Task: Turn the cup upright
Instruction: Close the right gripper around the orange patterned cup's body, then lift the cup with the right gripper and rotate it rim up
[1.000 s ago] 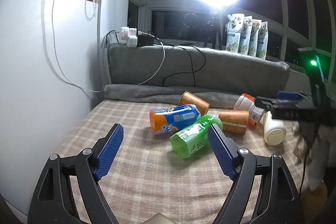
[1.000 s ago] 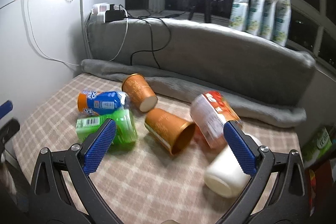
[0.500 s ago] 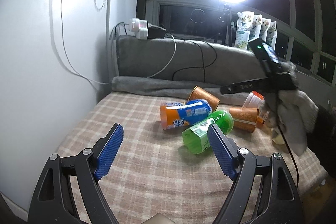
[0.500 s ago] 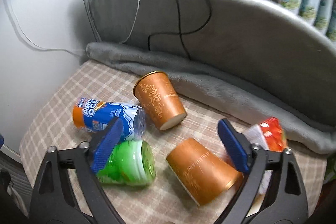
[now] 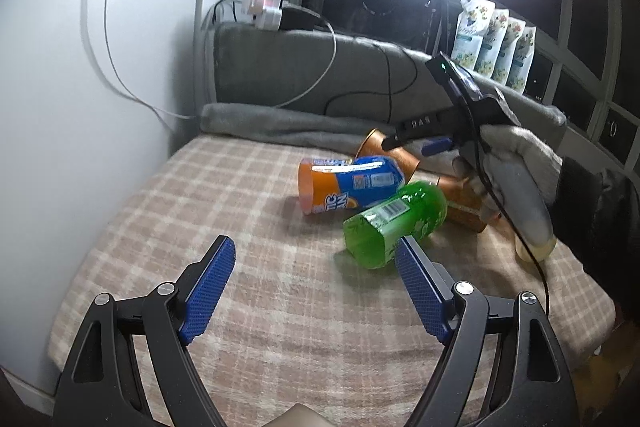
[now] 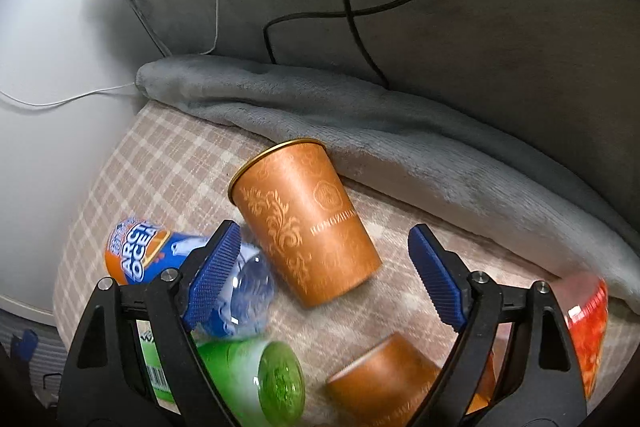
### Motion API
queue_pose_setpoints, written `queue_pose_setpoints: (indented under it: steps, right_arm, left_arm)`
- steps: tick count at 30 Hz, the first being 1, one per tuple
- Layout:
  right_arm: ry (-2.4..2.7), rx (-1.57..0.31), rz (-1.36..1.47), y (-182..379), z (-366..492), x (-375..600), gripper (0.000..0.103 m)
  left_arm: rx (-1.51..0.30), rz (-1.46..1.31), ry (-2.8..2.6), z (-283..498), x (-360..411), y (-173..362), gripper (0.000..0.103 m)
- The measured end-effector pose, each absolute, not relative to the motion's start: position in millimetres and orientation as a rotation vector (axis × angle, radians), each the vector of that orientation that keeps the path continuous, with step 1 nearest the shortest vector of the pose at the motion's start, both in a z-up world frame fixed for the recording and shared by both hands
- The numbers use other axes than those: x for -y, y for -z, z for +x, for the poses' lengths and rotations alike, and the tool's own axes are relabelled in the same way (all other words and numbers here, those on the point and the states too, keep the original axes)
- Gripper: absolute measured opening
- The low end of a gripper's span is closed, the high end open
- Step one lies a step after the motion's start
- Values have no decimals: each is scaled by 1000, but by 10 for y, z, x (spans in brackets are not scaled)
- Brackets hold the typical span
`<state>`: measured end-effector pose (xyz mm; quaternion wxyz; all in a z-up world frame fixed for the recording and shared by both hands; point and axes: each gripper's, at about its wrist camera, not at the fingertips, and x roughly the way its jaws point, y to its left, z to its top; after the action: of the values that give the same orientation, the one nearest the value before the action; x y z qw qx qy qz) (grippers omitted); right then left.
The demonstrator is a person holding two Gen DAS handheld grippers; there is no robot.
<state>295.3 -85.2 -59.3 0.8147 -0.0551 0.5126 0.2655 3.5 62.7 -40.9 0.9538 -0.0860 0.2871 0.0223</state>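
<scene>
Your right gripper (image 6: 320,267) moved in over lying copper cup (image 6: 304,227), jaws wide, nothing held. Left gripper (image 5: 312,291) also wide, idle. Grasp comes next.

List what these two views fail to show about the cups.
- Nearer copper cup, right wrist view: cut off by the right gripper frame and bottom edge.
- Far copper cup, left wrist view: mostly behind the blue bottle and the other gripper.
- Red cup: blurred at the edge.
</scene>
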Motion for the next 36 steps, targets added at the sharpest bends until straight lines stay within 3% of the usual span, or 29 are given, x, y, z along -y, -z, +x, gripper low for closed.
queue_pose_setpoints:
  steps: [10, 15, 36]
  right_arm:
    - [-592, -1169, -214, 823, 3152, 601, 89]
    - [-619, -1187, -197, 895, 3200, 516, 75]
    - [-642, -1136, -197, 810, 3109, 500, 65]
  left_arm:
    - [-599, -193, -42, 89, -658, 456, 82]
    - [-595, -198, -50, 95, -698, 452, 82]
    - [-579, -195, -67, 56, -769, 420, 82]
